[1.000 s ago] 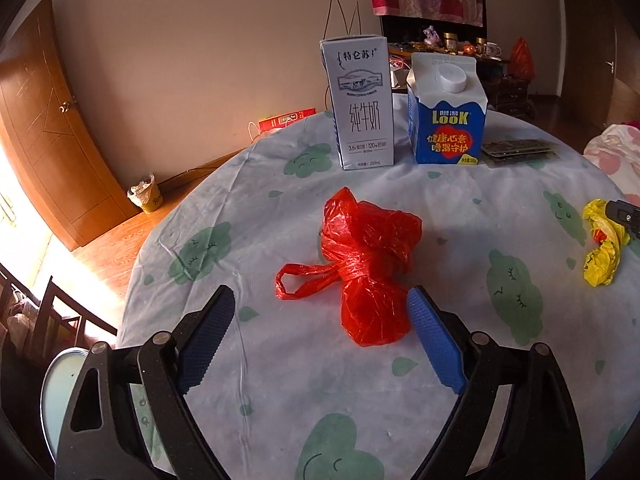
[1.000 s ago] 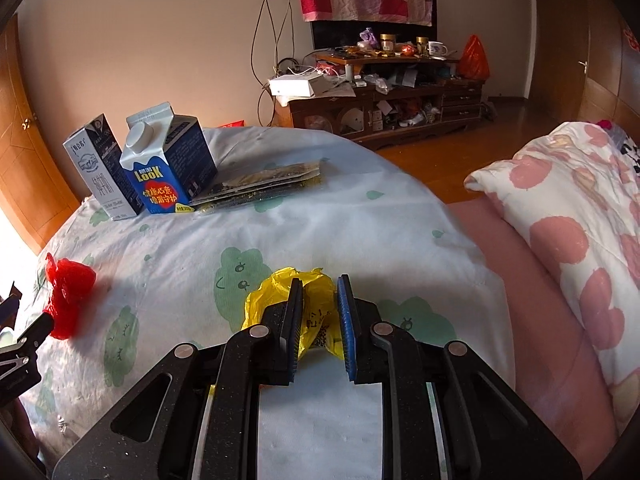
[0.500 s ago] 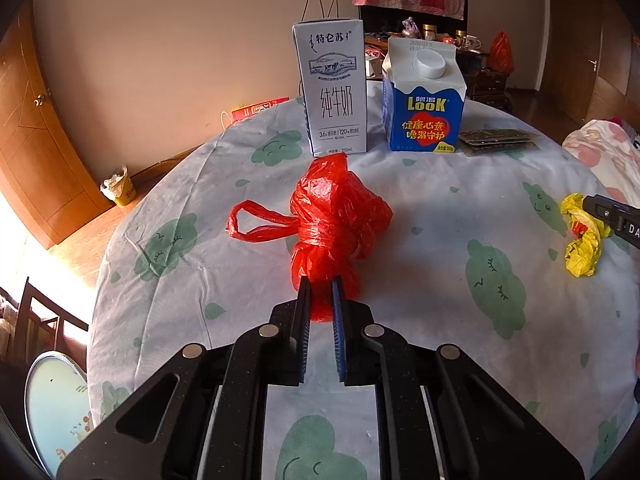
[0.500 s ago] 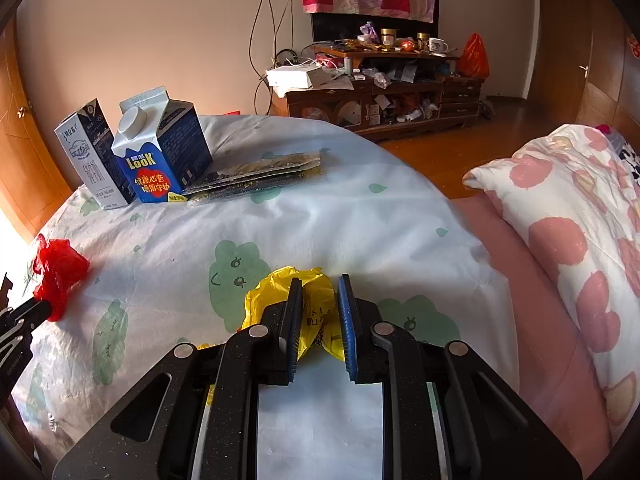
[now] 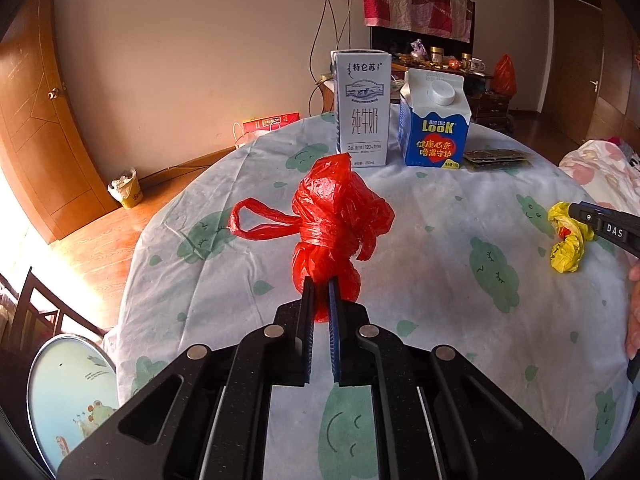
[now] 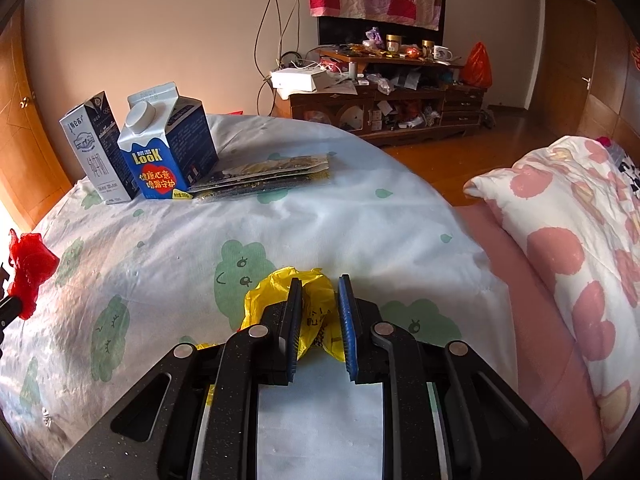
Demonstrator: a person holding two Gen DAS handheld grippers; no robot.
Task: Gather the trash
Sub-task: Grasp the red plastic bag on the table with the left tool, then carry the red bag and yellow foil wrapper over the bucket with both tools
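Pickup step: left claw point(image 5: 319, 286) pinches the red bag point(image 5: 336, 216) just ahead of it; right claw point(image 6: 318, 292) pinches the yellow bag point(image 6: 314, 308) between its fingers. Next, likely lift both clear and find a bin.

left gripper point(image 5: 319, 285): jaws nearly closed, pinching the red bag point(image 5: 336, 216) at its near end | right gripper point(image 6: 319, 286): jaws close together, clamped on the yellow bag point(image 6: 308, 300) | bare hand point(image 5: 633, 312): partly visible at the frame's right edge
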